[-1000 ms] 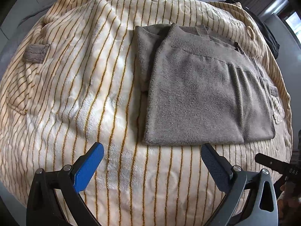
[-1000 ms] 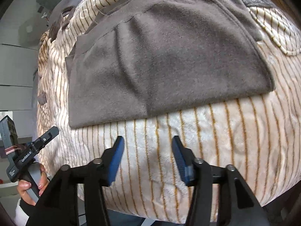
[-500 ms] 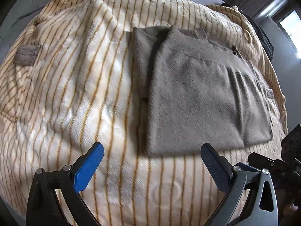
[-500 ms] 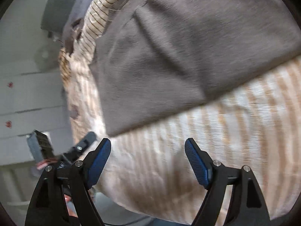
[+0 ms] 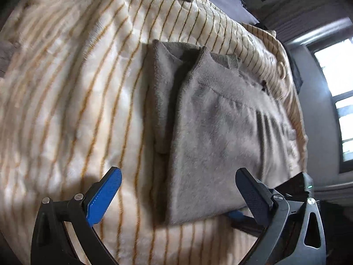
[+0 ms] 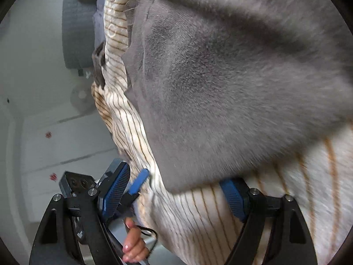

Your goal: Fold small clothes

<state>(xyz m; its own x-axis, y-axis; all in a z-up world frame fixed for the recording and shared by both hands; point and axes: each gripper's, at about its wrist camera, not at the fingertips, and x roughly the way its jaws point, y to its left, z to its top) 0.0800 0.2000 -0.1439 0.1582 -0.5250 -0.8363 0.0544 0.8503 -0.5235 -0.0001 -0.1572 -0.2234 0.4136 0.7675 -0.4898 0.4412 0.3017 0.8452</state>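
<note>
My left gripper (image 5: 178, 195) hangs with its jaws spread wide over the near edge of the grey garment (image 5: 216, 132), nothing pinched between them. The garment lies folded flat on the striped blanket (image 5: 72, 92), one narrower layer showing from under its left side, its ribbed band at the end far from me. The near left corner of the garment sits between my left jaws; whether the pads touch the cloth I cannot tell.

My right gripper (image 6: 176, 190) is at the garment's near right corner, and its jaws have just been opening; they now stand wide. In the right wrist view the corner of the grey garment (image 6: 231, 88) hangs down between them, with no pad pressing on it, and the striped blanket (image 6: 198, 216) runs beneath. To the left of that corner the blue pads of my other gripper (image 6: 139, 182) appear, with my hand (image 6: 133, 245) below on its handle. A window (image 5: 339, 101) lies beyond the garment's right side.
</note>
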